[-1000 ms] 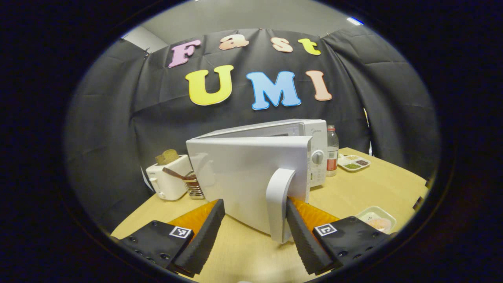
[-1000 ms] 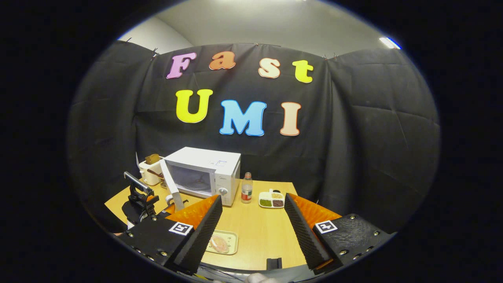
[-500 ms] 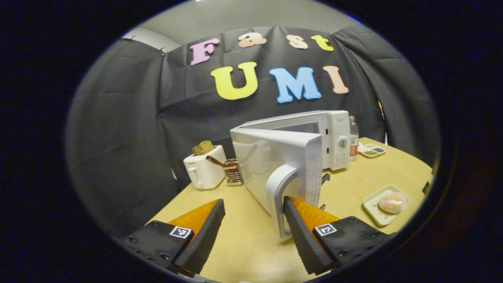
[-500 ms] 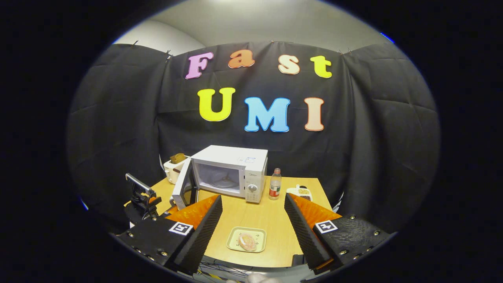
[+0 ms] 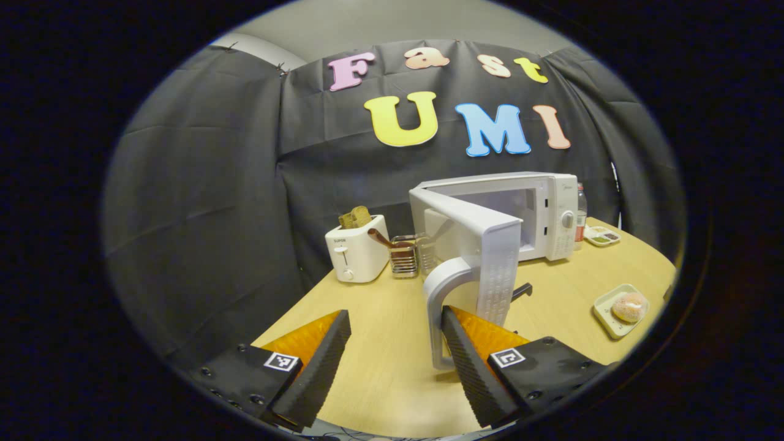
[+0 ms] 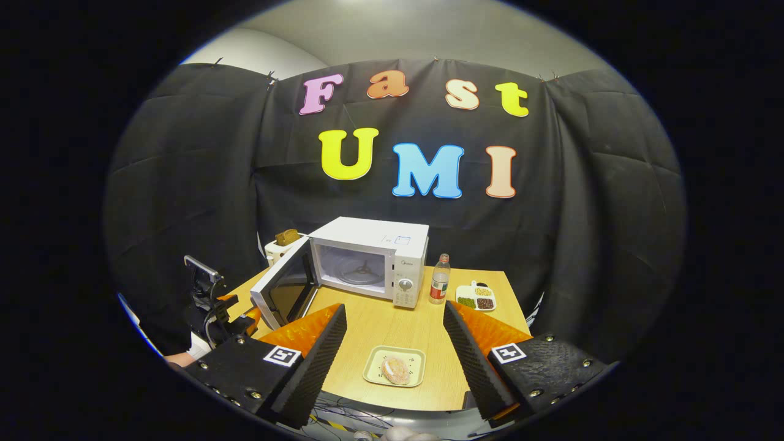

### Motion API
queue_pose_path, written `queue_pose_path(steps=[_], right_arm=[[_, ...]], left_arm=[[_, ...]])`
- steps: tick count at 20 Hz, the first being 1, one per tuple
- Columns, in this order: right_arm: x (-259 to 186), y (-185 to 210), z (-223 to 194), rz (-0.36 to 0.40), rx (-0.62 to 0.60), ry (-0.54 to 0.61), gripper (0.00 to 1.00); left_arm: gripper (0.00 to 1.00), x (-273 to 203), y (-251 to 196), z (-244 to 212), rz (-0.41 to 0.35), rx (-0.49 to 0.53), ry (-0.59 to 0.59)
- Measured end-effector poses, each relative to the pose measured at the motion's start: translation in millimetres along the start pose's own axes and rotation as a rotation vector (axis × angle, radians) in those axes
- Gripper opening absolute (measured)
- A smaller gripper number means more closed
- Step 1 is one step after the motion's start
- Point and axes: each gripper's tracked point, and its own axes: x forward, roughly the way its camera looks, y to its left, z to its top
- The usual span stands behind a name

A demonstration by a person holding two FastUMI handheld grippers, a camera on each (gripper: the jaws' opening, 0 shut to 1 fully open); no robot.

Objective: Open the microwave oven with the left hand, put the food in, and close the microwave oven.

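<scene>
Change since one second earlier: the microwave door (image 5: 474, 245) had swung further out on its left hinge, from partly ajar to wide open; the cavity, then hidden in the left gripper view, now showed.

Microwave oven (image 6: 373, 257): white box, standing at the back of the desk (image 6: 404, 331) near the black cloth wall. Control panel with round dial on its right side. Cavity pale inside, turntable ring visible in the right gripper view. Door with dark window on its inner face, white arched handle (image 5: 442, 306) at its free edge.

Left gripper (image 5: 392, 355): fingers spread wide, gripping nothing; the right-hand finger (image 5: 465, 361) lay against the inside of the door handle, hooked behind it, the other finger well apart from it. In the right gripper view this gripper (image 6: 211, 306) showed at the desk's left edge by the door.

Right gripper (image 6: 395, 355): fingers wide, holding nothing, hovering above the desk's near edge.

Food (image 6: 395, 370): one round, pale, sugared piece, lying on a small pale tray (image 6: 375, 367) on the desk's near side, in front of the oven and well apart from it.

Other items: white toaster (image 5: 355, 250) with bread slices, left of the oven; wire rack (image 5: 404, 260) beside it; bottle (image 6: 438, 280) just right of the oven; divided dish (image 6: 476, 296) of grains beyond the bottle.
</scene>
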Motion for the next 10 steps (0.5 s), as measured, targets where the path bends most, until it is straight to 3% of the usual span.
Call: queue_pose_path(steps=[1,6,7,10], right_arm=[[2,5,1,0.017,0.003,-0.003,0.97],[12,10,-4,0.063,0.003,-0.002,0.97],[13,8,-5,0.066,0.005,-0.002,0.97],[19,1,-17,0.075,-0.012,0.012,0.97]], left_arm=[[1.00,-3,10,0,0.023,0.011,-0.004],[0.95,-6,57,-8,0.118,0.015,0.021],[1.00,-9,61,-8,0.127,0.011,0.024],[0.98,-16,62,-1,0.141,0.036,0.016]])
